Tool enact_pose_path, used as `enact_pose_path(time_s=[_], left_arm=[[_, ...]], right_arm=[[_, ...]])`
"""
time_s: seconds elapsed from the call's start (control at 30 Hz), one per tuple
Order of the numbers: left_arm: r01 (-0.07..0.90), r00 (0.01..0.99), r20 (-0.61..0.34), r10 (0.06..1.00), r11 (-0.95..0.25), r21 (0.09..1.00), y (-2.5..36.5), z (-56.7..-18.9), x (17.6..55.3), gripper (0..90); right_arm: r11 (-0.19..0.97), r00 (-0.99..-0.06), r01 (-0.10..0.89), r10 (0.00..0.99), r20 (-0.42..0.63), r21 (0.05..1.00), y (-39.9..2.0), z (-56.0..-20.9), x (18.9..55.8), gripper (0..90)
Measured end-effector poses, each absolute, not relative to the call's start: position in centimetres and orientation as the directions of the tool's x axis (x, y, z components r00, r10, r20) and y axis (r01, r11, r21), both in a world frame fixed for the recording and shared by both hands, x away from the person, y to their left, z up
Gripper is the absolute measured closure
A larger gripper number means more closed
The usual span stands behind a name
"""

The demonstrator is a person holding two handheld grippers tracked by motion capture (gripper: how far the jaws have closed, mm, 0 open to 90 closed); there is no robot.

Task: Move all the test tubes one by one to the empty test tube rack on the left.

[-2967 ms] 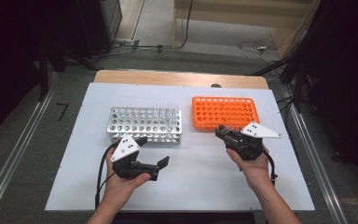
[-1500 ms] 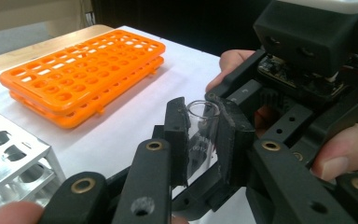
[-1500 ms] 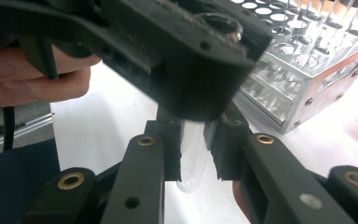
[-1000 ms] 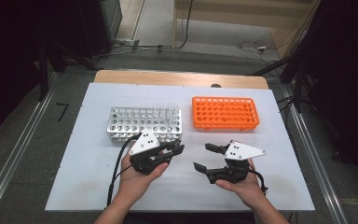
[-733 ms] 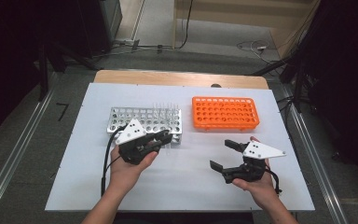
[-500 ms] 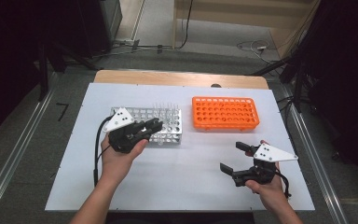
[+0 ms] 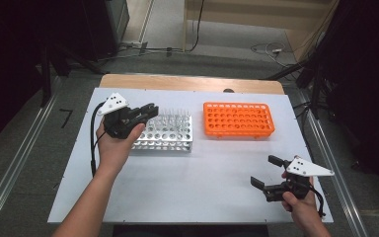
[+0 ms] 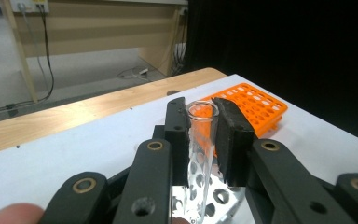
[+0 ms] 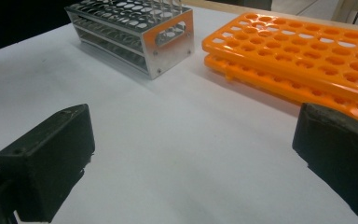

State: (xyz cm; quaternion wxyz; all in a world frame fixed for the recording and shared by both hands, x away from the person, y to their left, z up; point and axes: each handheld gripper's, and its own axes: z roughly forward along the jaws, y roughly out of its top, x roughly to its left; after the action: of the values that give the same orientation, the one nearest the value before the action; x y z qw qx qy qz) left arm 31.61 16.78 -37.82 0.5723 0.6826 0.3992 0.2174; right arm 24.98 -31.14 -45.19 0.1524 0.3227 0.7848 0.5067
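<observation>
A silver metal rack [image 7: 170, 134] stands left of centre on the white table, with several clear glass tubes [image 7: 171, 117] upright in its far rows. My left gripper [image 7: 149, 111] hovers over the rack's left end. In the left gripper view its two pads press either side of one clear test tube [image 8: 200, 154], which stands upright above the metal rack [image 8: 216, 200]. My right gripper [image 7: 267, 173] is open near the table's front right corner, nothing between its jaws [image 9: 191, 158].
An empty orange rack [image 7: 237, 120] lies right of the metal one; it is also in the right gripper view [image 9: 303, 56] beside the metal rack [image 9: 135, 28]. A wooden strip [image 7: 192, 81] borders the table's far edge.
My left gripper swung from the table's middle up and left to the metal rack and closed round a tube. My right gripper drew back toward the front right corner, still open.
</observation>
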Motion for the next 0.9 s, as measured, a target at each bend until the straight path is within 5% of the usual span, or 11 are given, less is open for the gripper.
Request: enact_pose_path(time_s=[0.9], left_arm=[[0.337, 0.452, -0.128, 0.883, -0.037, 0.941, 16.0, -40.3, 38.0, 76.7]], right_arm=[[0.266, -0.741, 0.362, 0.663, 0.103, 0.893, -33.0, -46.0, 24.9, 0.0]])
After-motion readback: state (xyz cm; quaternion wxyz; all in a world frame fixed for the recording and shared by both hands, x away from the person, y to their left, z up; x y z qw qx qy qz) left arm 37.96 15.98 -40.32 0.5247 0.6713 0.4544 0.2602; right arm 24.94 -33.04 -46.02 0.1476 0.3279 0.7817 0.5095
